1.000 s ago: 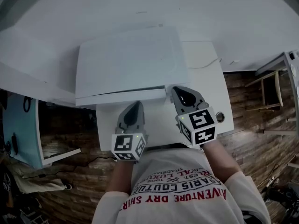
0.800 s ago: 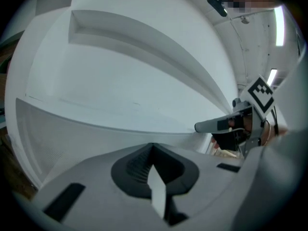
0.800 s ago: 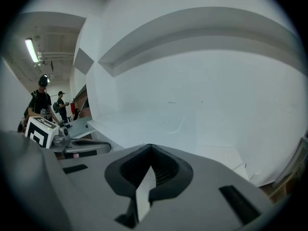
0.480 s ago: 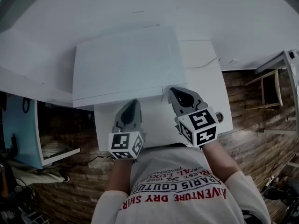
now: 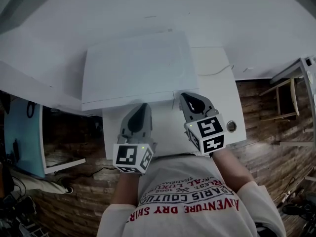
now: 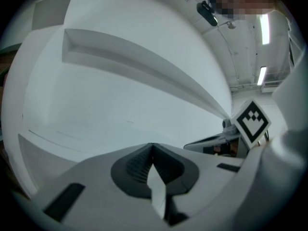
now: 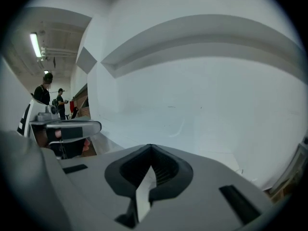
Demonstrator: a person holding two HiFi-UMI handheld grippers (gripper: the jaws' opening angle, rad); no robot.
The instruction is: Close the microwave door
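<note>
While the white microwave (image 5: 136, 65) sits at the worktop's (image 5: 219, 112) back left corner, the left gripper (image 5: 142, 106) and right gripper (image 5: 184, 97) hover just before its front face; both pairs of jaws are pressed together, gripping nothing.

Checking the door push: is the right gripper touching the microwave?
Cannot tell. In the head view the right gripper reaches the front edge of the microwave; neither contact nor gap shows plainly.

A workshop-like hall, with bare ceiling strip lights (image 7: 35, 44) and people (image 7: 61, 100) standing beyond.
</note>
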